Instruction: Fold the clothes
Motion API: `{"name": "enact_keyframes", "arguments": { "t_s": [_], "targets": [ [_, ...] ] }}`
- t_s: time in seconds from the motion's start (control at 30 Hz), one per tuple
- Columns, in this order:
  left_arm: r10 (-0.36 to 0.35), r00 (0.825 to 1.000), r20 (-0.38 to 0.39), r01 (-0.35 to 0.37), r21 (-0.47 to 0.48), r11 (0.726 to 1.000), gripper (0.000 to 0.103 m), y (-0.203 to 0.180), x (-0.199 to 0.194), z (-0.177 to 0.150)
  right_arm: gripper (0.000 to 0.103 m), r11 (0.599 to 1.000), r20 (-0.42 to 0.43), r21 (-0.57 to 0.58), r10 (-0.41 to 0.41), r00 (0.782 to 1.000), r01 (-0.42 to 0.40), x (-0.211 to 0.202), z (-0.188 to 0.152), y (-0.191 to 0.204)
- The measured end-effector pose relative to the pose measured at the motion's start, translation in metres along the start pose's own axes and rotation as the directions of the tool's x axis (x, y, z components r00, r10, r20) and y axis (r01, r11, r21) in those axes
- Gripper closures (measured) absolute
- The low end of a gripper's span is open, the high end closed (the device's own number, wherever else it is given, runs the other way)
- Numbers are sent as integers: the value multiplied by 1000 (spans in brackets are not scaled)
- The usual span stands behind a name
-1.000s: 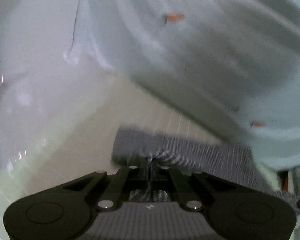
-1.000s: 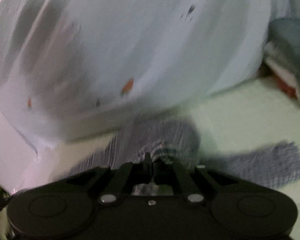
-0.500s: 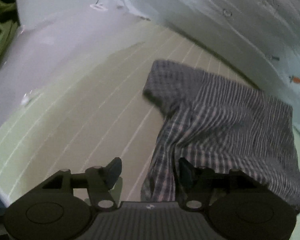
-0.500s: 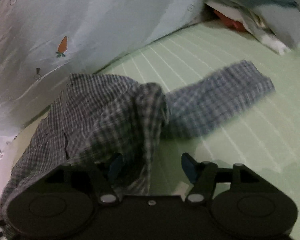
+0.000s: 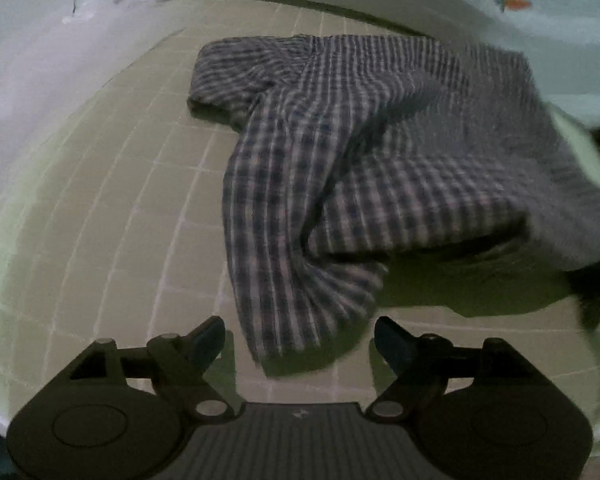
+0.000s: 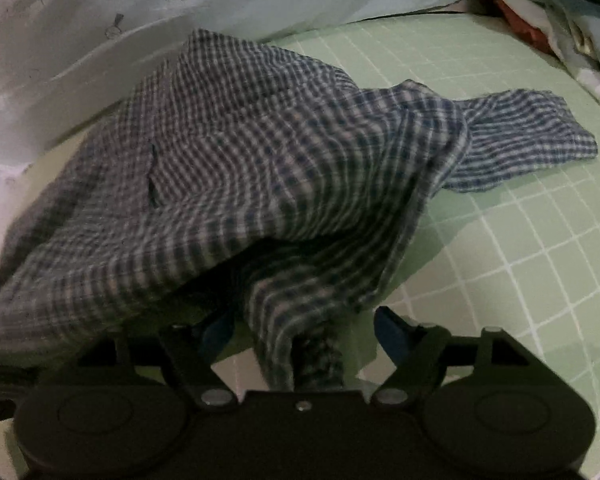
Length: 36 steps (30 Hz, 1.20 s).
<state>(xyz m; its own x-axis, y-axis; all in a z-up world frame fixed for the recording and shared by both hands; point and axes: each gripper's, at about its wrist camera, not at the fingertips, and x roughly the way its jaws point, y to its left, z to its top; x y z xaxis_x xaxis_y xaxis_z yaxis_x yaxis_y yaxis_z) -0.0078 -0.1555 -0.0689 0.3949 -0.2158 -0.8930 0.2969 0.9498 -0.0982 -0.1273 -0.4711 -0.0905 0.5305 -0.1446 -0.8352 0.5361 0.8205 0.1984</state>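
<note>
1. Two grippers are in view, and both stand with fingers spread apart, clamped on nothing.
2. The left gripper [image 5: 300,340] hovers low over the green gridded mat [image 5: 112,208]. The near hem of the checked shirt [image 5: 340,152] lies between its fingers but is not pinched.
3. In the left wrist view the shirt lies crumpled on the mat ahead of the gripper. One sleeve [image 5: 236,76] is spread flat at the far left, and the body is bunched and partly lifted off the mat at the right.
4. A pale sheet with a carrot print [image 5: 514,2] runs along the far edge of the mat, just behind the shirt.
5. The right gripper [image 6: 304,332] sits at the opposite hem of the shirt [image 6: 260,160]. A fold of cloth drapes down between its spread fingers, and its left fingertip is partly hidden under the fabric.
6. A second sleeve [image 6: 520,140] extends flat to the right on the mat [image 6: 540,260].
7. A pile of other clothes [image 6: 560,20] rests at the far right corner, well apart from the shirt.
8. Handling judgement: the shirt appears light, thin and soft. It will sag and slide rather than hold shape, and it carries no breakage risk.
9. Recommended hold: pinch single-layer hem or shoulder corners, one per gripper, and keep the cloth taut. The bunched middle should be avoided, since several layers would be caught together.
</note>
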Motion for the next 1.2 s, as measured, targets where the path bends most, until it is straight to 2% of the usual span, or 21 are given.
{"name": "enact_keyframes", "arguments": {
  "t_s": [0.1,0.2,0.23,0.27,0.3,0.33,0.37,0.4,0.43,0.47,0.53,0.63,0.73,0.83,1.0,1.13,1.2],
  "targets": [
    [26,997,70,-25,-16,1000,21,1,0,18,25,999,20,24,-26,999,25,2,10,-4],
    [0,994,105,5,-51,999,21,9,3,34,25,999,30,48,-3,1000,1,6,19,-9],
    [-8,993,115,15,-62,998,21,11,5,38,29,998,33,55,6,999,-7,8,21,-10],
    [-23,992,124,31,-69,997,24,12,7,44,37,998,35,62,19,999,-21,9,24,-12],
    [-41,990,132,51,-73,996,26,12,8,49,63,996,32,70,51,998,-53,12,28,-13],
    [-59,988,141,70,-77,995,35,12,10,55,80,993,22,80,83,996,-85,18,34,-14],
    [-74,986,148,86,-78,993,44,14,12,62,85,991,13,85,101,995,-101,23,40,-13],
    [-84,985,152,97,-80,992,49,14,16,72,93,991,14,77,109,994,-110,27,47,-11],
    [-94,983,155,108,-83,991,62,13,20,84,96,992,21,54,114,993,-115,31,55,-6],
    [-104,982,158,119,-85,989,76,12,24,95,97,993,29,25,114,993,-115,35,64,-2],
    [-122,979,164,139,-93,986,88,9,34,119,98,993,48,-14,117,992,-117,43,85,7],
    [-135,974,184,160,-126,979,95,4,47,163,99,992,84,-3,126,988,-126,54,119,9],
    [-154,965,212,190,-161,969,95,4,45,197,99,993,137,33,111,984,-117,56,149,5],
    [-175,953,248,205,-100,974,96,5,18,206,99,993,210,42,100,973,-111,27,154,-7],
    [-236,937,257,271,-108,957,98,21,-40,170,99,982,259,88,137,956,-164,-39,114,-40],
    [-311,908,281,364,-161,917,98,39,-88,137,99,966,267,117,194,944,-232,-92,77,-62],
    [-340,892,297,405,-195,893,98,48,-108,126,99,938,280,165,252,926,-305,-115,64,-78]
  ]
}}
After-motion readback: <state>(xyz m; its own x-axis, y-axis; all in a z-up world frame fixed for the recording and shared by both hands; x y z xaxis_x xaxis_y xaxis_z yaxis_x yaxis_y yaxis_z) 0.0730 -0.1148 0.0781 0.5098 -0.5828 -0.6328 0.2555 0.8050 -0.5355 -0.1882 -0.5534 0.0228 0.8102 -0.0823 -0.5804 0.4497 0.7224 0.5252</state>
